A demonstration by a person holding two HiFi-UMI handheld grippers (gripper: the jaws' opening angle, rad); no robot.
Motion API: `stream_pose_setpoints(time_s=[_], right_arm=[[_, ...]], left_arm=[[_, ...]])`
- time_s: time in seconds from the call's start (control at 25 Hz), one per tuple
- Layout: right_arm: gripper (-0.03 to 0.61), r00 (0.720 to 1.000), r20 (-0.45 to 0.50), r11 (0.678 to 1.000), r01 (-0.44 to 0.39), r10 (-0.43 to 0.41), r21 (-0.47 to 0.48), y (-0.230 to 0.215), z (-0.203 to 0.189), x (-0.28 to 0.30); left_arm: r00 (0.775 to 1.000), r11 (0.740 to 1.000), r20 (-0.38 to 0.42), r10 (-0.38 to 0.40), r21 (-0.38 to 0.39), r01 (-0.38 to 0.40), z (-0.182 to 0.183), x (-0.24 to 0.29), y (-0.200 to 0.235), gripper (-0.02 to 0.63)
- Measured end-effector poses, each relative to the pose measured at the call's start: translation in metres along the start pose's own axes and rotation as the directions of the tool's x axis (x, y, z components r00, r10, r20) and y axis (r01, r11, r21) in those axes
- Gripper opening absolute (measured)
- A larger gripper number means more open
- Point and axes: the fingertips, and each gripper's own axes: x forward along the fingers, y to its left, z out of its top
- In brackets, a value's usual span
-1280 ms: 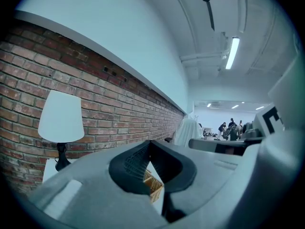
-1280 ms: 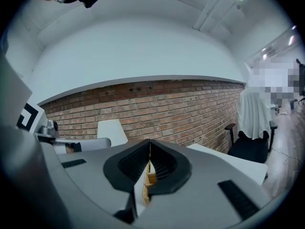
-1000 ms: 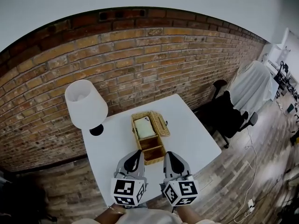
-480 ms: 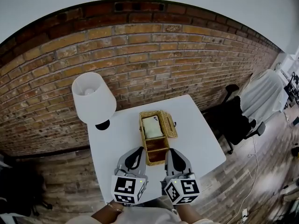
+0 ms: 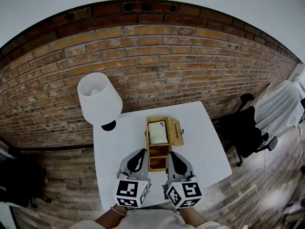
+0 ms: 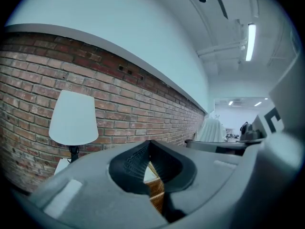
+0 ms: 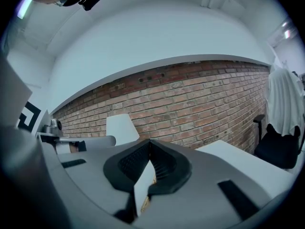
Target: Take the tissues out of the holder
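Head view: a wicker holder (image 5: pixel 158 157) sits open on the table (image 5: pixel 202 144), with the tissues (image 5: pixel 157 132) lying in its far half. The left gripper (image 5: pixel 141 153) and right gripper (image 5: pixel 172 154) flank its near end, both with jaws pressed together and empty. Nothing is grasped yet; one gripper probably needs to open, reach forward and pinch the tissues.
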Motion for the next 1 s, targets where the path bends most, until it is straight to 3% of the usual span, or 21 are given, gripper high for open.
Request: stream_pose_setpoints(time_s=[0.6, 1.0], right_arm=[[0.011, 0.996, -0.021, 0.994, -0.088, 0.089, 0.058, -0.014, -0.005, 0.037], [0.112, 0.989, -0.13, 0.997, -0.064, 0.069, 0.044, -0.028, -0.027, 0.085]], left_arm=[[0.996, 0.996, -0.021, 0.085, -0.014, -0.085, -0.008, 0.004, 0.014, -0.009], [0.995, 0.995, -0.026, 0.099, -0.025, -0.1, -0.013, 0.01, 0.035, -0.009]])
